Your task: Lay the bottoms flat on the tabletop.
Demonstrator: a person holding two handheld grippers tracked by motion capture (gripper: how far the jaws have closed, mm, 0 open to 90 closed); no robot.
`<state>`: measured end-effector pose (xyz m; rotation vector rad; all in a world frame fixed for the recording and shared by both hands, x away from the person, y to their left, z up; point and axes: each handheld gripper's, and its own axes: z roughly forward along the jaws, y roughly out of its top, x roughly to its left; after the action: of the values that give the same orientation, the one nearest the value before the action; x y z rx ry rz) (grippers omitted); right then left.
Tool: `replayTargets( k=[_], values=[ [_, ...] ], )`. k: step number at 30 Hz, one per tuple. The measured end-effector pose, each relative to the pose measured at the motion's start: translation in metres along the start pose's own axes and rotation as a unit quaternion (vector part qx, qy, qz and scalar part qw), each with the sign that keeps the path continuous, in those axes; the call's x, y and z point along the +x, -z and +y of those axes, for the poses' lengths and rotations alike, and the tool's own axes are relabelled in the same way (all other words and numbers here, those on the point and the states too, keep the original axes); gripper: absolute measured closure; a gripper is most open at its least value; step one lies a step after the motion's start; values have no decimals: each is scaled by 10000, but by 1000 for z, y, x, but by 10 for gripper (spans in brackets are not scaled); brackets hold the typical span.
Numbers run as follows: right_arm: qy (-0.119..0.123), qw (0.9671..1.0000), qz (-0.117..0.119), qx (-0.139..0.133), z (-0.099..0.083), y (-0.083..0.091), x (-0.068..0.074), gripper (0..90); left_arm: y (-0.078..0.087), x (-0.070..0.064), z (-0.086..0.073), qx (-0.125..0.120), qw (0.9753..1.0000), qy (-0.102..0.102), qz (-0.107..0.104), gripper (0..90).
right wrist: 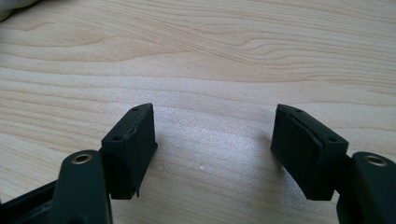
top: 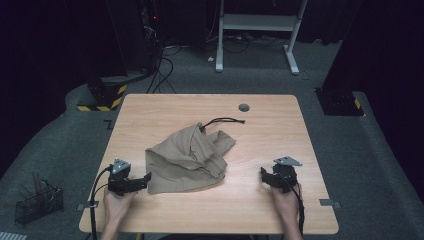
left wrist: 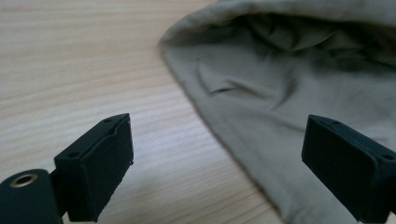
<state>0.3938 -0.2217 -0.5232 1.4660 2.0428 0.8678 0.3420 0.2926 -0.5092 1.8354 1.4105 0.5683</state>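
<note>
Presently we are noting two hands coming in from the near edge of the wooden surface (top: 165, 107), each holding a claw. The left claw (top: 146, 178) is lying low at the near left, its jaws standing wide apart and gripping nothing; in the left gripper view its right jaw is hovering over the cloth's edge while its left jaw is sitting over bare wood. The right claw (top: 264, 175) is resting at the near right, its jaws likewise spread, with nothing between them but wood grain in the right gripper view.

Moving farther in, we are recording the khaki cloth bag (top: 189, 157) lying crumpled near the middle of the surface, somewhat left of centre. Its near left corner is lying just beside the left claw; the right claw is sitting well apart from it. A black drawstring (top: 223, 120) is trailing from the bag's far end across the wood.

Beyond that, a round grey grommet (top: 244, 107) is sitting near the far edge. On the floor at the near left, a black wire basket (top: 38, 202) is standing.
</note>
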Motion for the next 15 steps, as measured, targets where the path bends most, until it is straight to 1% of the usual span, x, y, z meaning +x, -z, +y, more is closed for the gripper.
replayTargets(
  k=[4, 5, 10, 11, 15],
  values=[
    [0, 10000, 2, 0, 0, 0, 0, 304, -8, -14, 11, 46, 9997, -203, -155, 85],
    [1, 10000, -1, -6, 0, 0, 0, 304, -11, -18, 13, 58, 9995, -210, -207, 84],
    [1, 10000, 4, 10, 0, 0, 0, 304, -29, -39, 22, 132, 9984, -416, -366, 77],
    [0, 10000, 6, 11, 0, 0, 0, 304, -33, -42, 23, 147, 9982, -458, -367, 77],
    [13, 10000, 19, 9, 0, 0, 0, 305, -46, -49, 26, 252, 9979, -462, -387, 79]
  ],
)
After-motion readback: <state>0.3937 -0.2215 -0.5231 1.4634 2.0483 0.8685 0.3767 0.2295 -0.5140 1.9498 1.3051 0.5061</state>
